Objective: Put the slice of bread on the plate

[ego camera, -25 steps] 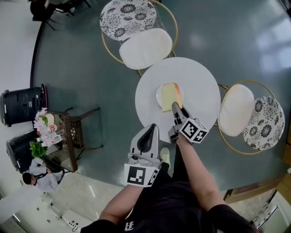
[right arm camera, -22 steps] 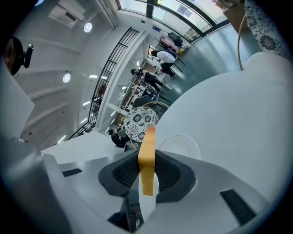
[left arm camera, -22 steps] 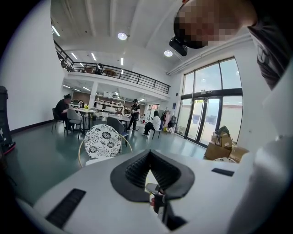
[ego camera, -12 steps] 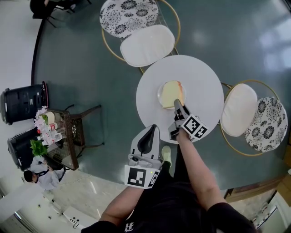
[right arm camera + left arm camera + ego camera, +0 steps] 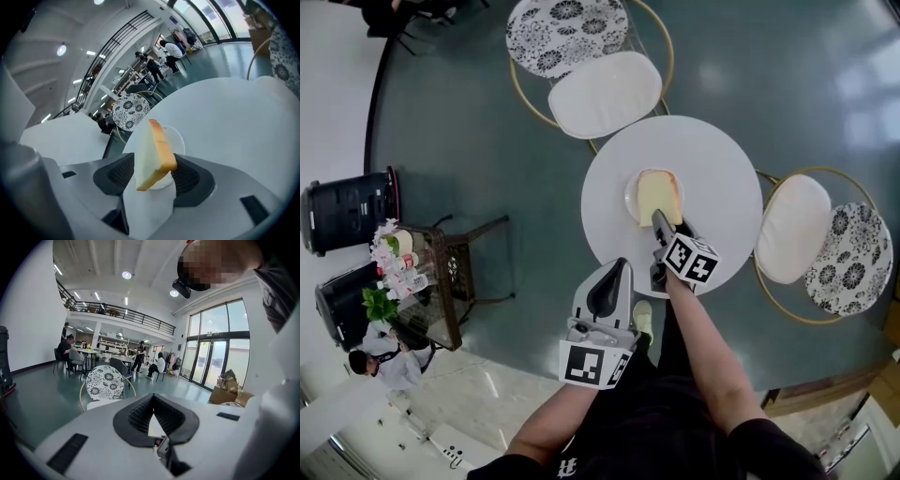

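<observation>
Over white table [image 5: 722,169], releasing slice of bread [image 5: 659,195] onto plate [image 5: 629,199], opening right gripper [image 5: 661,220] around its tilted near edge; left gripper [image 5: 614,267] clenched, empty, aside. Next: backing off without dragging it.

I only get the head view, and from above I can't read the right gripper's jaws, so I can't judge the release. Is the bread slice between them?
Observer: Yes. In the right gripper view the bread slice sits between the jaws of the right gripper, which are opening.
Operator: Is the plate under it?
Observer: In that view the white plate shows just behind and below the slice, on the table.
Operator: And the left gripper?
Observer: The left gripper view shows the left gripper with its jaw tips together and nothing between them.
</observation>
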Demonstrator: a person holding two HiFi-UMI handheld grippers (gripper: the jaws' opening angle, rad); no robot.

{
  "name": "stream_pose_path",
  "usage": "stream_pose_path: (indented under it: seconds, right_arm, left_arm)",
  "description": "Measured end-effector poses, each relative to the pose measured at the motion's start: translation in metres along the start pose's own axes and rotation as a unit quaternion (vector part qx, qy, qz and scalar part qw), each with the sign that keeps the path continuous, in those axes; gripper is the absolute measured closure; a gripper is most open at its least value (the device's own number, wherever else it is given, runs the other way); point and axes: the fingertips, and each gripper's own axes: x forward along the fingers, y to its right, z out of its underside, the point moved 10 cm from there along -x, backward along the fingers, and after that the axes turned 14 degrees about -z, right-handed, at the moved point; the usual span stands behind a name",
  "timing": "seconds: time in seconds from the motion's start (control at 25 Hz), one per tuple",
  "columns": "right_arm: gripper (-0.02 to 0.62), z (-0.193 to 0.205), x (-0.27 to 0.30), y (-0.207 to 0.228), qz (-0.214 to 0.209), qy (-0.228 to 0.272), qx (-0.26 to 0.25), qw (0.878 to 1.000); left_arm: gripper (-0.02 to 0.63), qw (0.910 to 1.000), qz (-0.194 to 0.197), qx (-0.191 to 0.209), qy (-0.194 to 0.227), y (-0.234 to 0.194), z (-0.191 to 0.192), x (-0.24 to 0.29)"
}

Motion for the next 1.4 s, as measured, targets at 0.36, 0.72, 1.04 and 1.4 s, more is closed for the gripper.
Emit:
stream_pose_path:
  seconds: [0.36, 0.72, 1.04, 1.4]
  right_arm:
    - [0.283, 0.002, 0.015, -0.002, 0.082, -0.184, -0.151, 0.968]
    - [0.267, -0.014, 0.005, -0.002, 0.032, -0.145, -0.157, 0.976]
    - [0.258, -0.023, -0.009, -0.005, 0.044, -0.123, -0.204, 0.97]
    - [0.33, -0.045, -0.081, -0.097, -0.059, -0.053, -0.312, 0.947]
  left_arm:
    - [0.603, 1.0, -0.001, -0.004, -0.003, -0.001, 0.001, 0.001]
    - [0.603, 0.9999, -0.004, -0.011, -0.004, -0.001, -0.002, 0.0]
    - [0.603, 0.9999, -0.001, -0.012, -0.004, 0.004, -0.002, 0.0]
    - [0.602, 0.9998, 0.006, -0.012, -0.013, 0.009, 0.004, -0.013]
